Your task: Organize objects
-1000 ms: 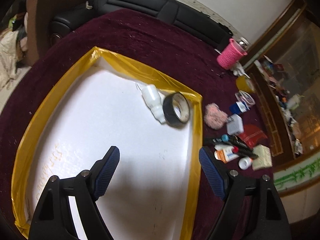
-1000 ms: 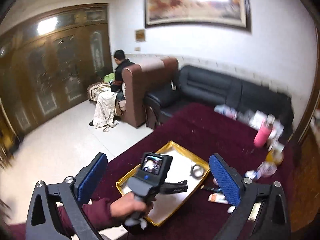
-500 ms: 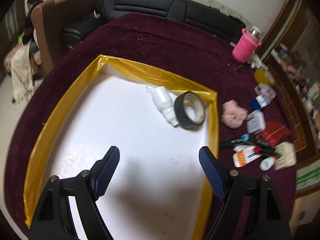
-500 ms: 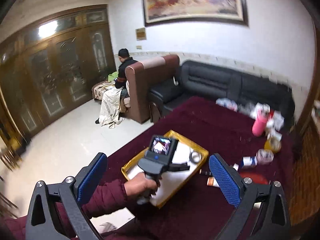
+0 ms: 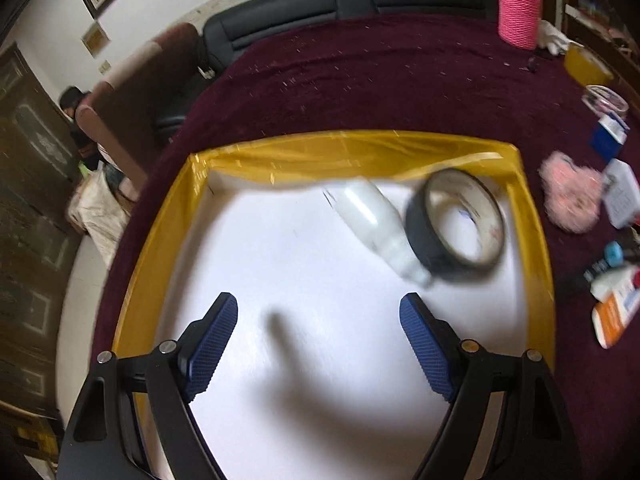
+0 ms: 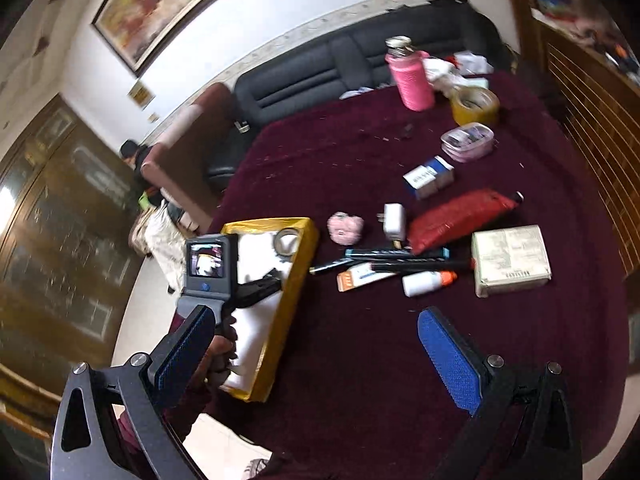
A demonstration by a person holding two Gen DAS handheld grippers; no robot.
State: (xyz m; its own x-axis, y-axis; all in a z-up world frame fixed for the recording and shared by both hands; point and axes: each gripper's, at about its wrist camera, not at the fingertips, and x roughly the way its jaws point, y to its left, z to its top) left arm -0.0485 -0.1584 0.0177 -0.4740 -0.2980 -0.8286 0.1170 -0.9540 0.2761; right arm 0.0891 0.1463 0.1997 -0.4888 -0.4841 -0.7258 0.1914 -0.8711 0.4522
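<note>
A yellow-rimmed white tray (image 5: 360, 148) lies on the maroon table; it also shows in the right wrist view (image 6: 296, 280). In it lie a white bottle (image 5: 372, 220) and a black tape roll (image 5: 456, 220). My left gripper (image 5: 318, 344) is open and empty, low over the tray's white floor. My right gripper (image 6: 316, 356) is open and empty, held above the table near its front. Right of the tray lie a pink fluffy thing (image 6: 346, 228), a white charger (image 6: 394, 222), a red pouch (image 6: 460, 216), pens (image 6: 400, 258), an orange tube (image 6: 364, 276), a small white bottle (image 6: 428, 282) and a pale box (image 6: 510, 260).
Further back stand a pink-sleeved bottle (image 6: 410, 74), a yellow tape roll (image 6: 474, 106), a clear lidded container (image 6: 466, 142) and a blue-white carton (image 6: 428, 176). A black sofa (image 6: 340, 68) lies behind the table, a wooden cabinet (image 6: 592, 92) to the right. A person sits at far left.
My left gripper has moved closer to the tray's far end and the tape roll. My right gripper has swung right and down, now over the table with the loose objects in view.
</note>
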